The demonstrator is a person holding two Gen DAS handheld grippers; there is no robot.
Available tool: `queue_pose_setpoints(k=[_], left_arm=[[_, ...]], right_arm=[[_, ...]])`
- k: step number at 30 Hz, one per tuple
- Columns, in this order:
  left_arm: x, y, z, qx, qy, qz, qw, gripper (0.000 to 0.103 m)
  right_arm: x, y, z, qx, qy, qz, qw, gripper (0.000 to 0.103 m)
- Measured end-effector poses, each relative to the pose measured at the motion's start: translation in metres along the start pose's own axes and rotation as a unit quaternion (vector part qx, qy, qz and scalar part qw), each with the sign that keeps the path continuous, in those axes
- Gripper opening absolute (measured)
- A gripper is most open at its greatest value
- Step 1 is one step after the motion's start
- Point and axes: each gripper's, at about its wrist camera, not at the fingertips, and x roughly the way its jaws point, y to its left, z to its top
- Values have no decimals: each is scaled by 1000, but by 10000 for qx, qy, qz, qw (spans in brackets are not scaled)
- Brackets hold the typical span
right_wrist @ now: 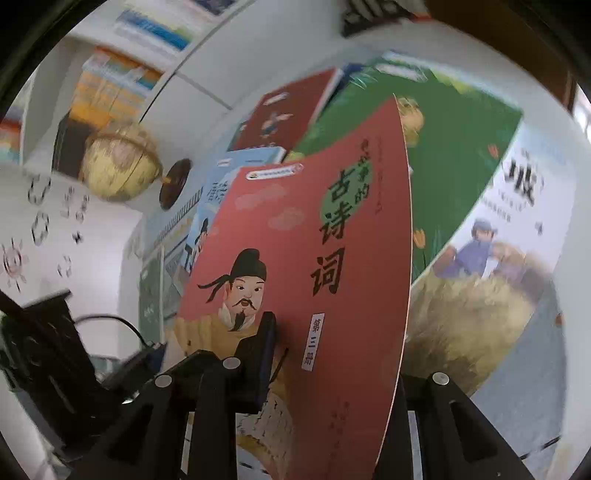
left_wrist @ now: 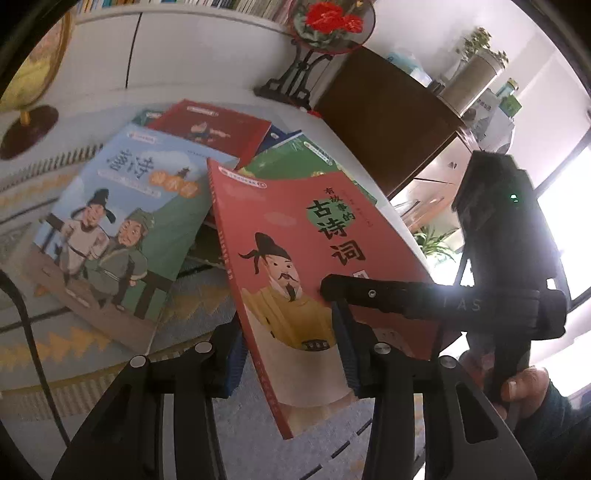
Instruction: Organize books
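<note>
A red book point(left_wrist: 291, 236) with a bearded man on its cover is lifted off the table and held by both grippers. My left gripper point(left_wrist: 291, 354) is shut on its lower edge. My right gripper point(right_wrist: 328, 354) is shut on its right side, and shows in the left wrist view point(left_wrist: 332, 291) reaching in from the right. The red book also fills the right wrist view point(right_wrist: 295, 229). Below it lie a light blue book point(left_wrist: 122, 221), a dark red book point(left_wrist: 214, 125), a green book point(right_wrist: 443, 147) and a pale book point(right_wrist: 517, 221).
The books lie on a white table point(left_wrist: 192, 92) with a patterned cloth point(left_wrist: 74, 339). A globe point(right_wrist: 122, 162) stands at the table's left. A red fan ornament on a stand point(left_wrist: 325, 29) and a dark wooden cabinet point(left_wrist: 384, 114) stand behind. Bookshelves point(right_wrist: 122, 85) line the wall.
</note>
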Motion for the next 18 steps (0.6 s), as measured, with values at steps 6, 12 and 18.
queue_pose_setpoints(k=[6,12,18], left_arm=[[-37,7,3,-10,-375,233,9990,39],[-106,45,4,-218,-1039,426,9934,39],[-186,98,-2,-374,-1613,710,9836,39]], right_arm=[[-14,47,-10,-1109,-347,-247,9929,27],[-14,131,-20,-2085,-792,-305,9743,27],[2,227,-31,-2799,-1043,-107,9543,27]])
